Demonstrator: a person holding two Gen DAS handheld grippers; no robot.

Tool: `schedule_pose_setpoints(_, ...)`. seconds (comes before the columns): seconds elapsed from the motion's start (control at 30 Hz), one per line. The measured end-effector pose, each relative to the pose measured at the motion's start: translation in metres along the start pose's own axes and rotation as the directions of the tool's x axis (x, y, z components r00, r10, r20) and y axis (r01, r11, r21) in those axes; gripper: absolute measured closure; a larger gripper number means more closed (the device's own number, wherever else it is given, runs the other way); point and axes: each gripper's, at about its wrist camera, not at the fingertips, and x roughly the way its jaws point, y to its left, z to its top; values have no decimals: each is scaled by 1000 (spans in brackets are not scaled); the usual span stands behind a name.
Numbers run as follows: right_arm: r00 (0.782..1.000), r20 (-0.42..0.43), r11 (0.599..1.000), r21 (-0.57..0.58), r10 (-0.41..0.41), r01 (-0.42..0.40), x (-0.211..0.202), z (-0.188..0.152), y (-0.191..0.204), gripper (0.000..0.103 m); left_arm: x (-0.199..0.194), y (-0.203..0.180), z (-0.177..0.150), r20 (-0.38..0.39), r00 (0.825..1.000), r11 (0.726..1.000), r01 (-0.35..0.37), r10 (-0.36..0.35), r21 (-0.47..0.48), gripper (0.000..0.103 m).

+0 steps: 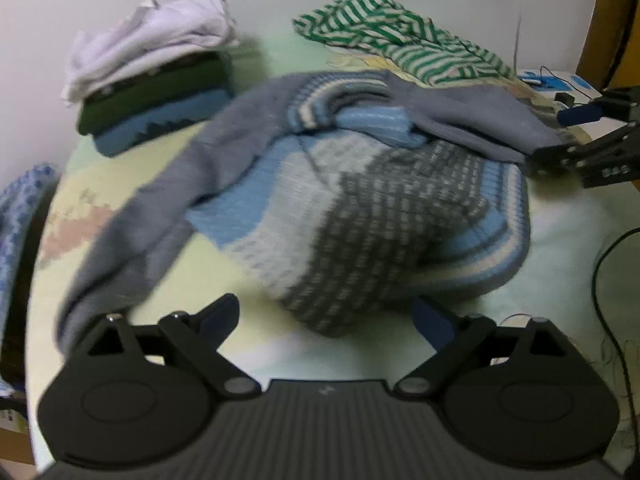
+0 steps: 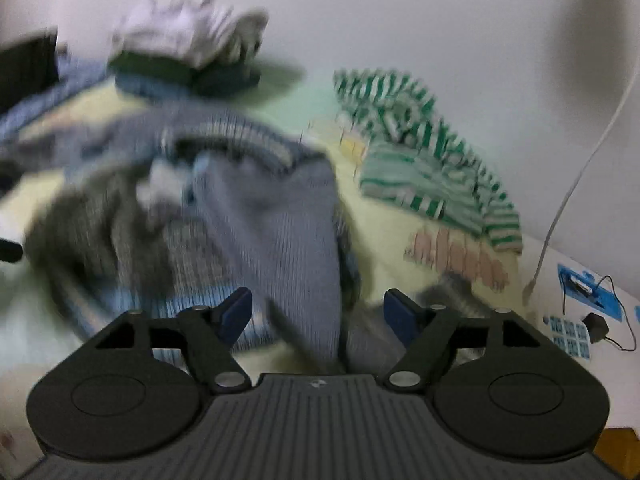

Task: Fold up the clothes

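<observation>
Left wrist view, left to right. A blue patterned cloth (image 1: 20, 216) hangs at the far left edge, cut off by the frame. Behind it, a folded stack (image 1: 156, 80): crumpled white cotton on top, a dark green knit below, a blue knit with a jagged dark motif at the base. The pale green and yellow sheet (image 1: 112, 200) over the surface is soft, with a faded pink print.

At centre, the knitted sweater (image 1: 352, 208) lies in a loose mound on the sheet. It is ribbed, with bands of light blue, white and grey, plain grey-blue sleeves and a striped collar. One sleeve trails toward the lower left, the other drapes right. Motion blur softens the knit.

Behind and to the right, a green-and-white striped garment (image 1: 404, 36) lies crumpled near the wall.

The left gripper (image 1: 326, 318) has its jaws spread wide, the blue pads well apart; the sweater's near hem sits just ahead of them, ungripped. The right gripper (image 1: 568, 136) enters at the right edge, mostly cut off.

Right wrist view is heavily smeared. The right gripper (image 2: 318, 312) has its jaws wide apart; a grey-blue sleeve hangs between the pads, and neither pad appears to press on it. At the far right, a white cable (image 2: 576, 184) runs down the wall to blue tags (image 2: 568, 336) on a white worktop (image 2: 532, 308).
</observation>
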Motion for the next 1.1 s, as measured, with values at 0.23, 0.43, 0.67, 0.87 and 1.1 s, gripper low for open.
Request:
schedule_pose_setpoints(0.23, 997, -28, 967, 246, 73, -64, 12, 8, -50, 93, 17, -7, 3, -30, 999, 999, -21, 20, -46, 32)
schedule_pose_setpoints(0.43, 973, 200, 957, 285, -116, 56, -2, 87, -98, 96, 21, -14, 9, -21, 997, 997, -74, 73, -17, 38)
schedule_pose_setpoints(0.67, 948, 199, 936, 302, -247, 181, 32, 122, -106, 46, 24, -11, 12, -8, 995, 994, -102, 102, -31, 49)
schedule_pose_setpoints(0.87, 983, 43, 971, 156, 178, -183, 29, 61, -54, 33, 22, -7, 10, 0, 996, 995, -91, 91, -50, 61)
schedule_pose_setpoints(1.1, 989, -40, 979, 157, 139, -131, 69, 33, -43, 29, 21, -3, 24, 19, 993, 992, -112, 113, -65, 80)
